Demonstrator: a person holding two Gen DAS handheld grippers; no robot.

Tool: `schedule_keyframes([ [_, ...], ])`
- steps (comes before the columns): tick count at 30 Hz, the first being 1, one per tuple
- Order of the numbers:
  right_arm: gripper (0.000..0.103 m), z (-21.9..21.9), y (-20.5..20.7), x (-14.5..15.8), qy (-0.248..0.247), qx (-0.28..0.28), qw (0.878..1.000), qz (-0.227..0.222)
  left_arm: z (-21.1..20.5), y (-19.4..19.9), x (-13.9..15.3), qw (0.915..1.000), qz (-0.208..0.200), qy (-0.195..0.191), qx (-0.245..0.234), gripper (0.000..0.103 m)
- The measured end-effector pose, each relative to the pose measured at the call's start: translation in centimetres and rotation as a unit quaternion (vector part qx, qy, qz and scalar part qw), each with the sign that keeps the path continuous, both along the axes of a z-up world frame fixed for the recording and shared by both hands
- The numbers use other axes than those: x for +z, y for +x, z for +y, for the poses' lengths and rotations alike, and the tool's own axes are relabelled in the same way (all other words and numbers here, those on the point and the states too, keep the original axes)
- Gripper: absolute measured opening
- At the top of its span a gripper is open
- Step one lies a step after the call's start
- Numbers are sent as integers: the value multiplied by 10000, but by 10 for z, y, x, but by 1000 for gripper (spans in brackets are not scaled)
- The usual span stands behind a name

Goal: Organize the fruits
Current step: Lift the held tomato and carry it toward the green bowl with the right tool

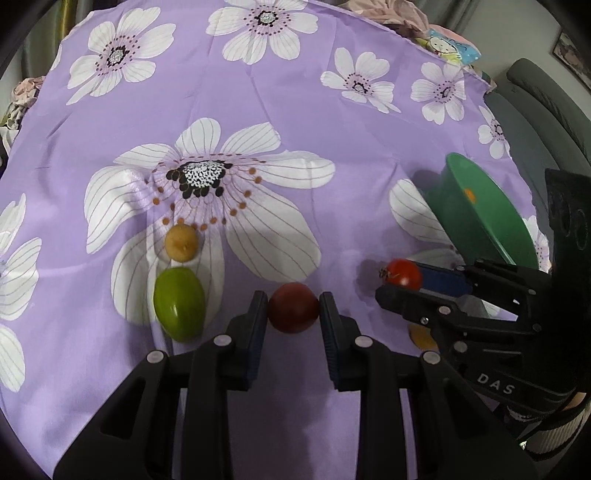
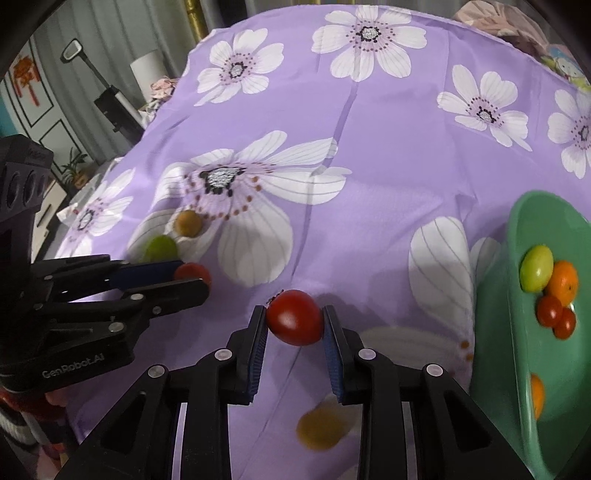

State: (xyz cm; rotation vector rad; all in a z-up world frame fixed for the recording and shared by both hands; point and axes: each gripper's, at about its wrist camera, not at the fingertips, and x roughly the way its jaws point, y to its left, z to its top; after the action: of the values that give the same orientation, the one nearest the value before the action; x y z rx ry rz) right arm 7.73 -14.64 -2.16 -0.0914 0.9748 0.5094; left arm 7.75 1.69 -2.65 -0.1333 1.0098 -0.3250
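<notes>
My left gripper is shut on a dull red round fruit, held just above the purple flowered cloth. My right gripper is shut on a glossy red tomato with a dark stem. That tomato and the right gripper also show in the left wrist view. A green bowl at the right holds a green fruit, an orange and small red tomatoes. On the cloth lie a green fruit and a small yellow-brown fruit.
A yellow-brown fruit lies on the cloth under my right gripper. The left gripper with its red fruit is close at the left. Bundled clothes and a cartoon-printed item sit beyond the cloth's far edge.
</notes>
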Motion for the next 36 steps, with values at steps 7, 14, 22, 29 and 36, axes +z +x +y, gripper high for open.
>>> schedule_keyframes([
  [7,31,-6,-25,10,171,70,9998,-86,-5,-19,8,10000,-82,40,-34,28],
  [14,31,-9,-44,13,317,62,9994,-93,-10,-38,13,9999,-119,78,-64,28],
  [22,31,-14,-59,19,409,81,9990,-186,-14,-52,19,9997,-187,144,-57,28],
  [29,31,-20,-66,22,492,64,9985,-239,-17,-58,23,9995,-231,212,-48,28],
  [36,31,-29,-71,34,603,22,9973,-427,-22,-62,30,9990,-337,277,-50,28],
])
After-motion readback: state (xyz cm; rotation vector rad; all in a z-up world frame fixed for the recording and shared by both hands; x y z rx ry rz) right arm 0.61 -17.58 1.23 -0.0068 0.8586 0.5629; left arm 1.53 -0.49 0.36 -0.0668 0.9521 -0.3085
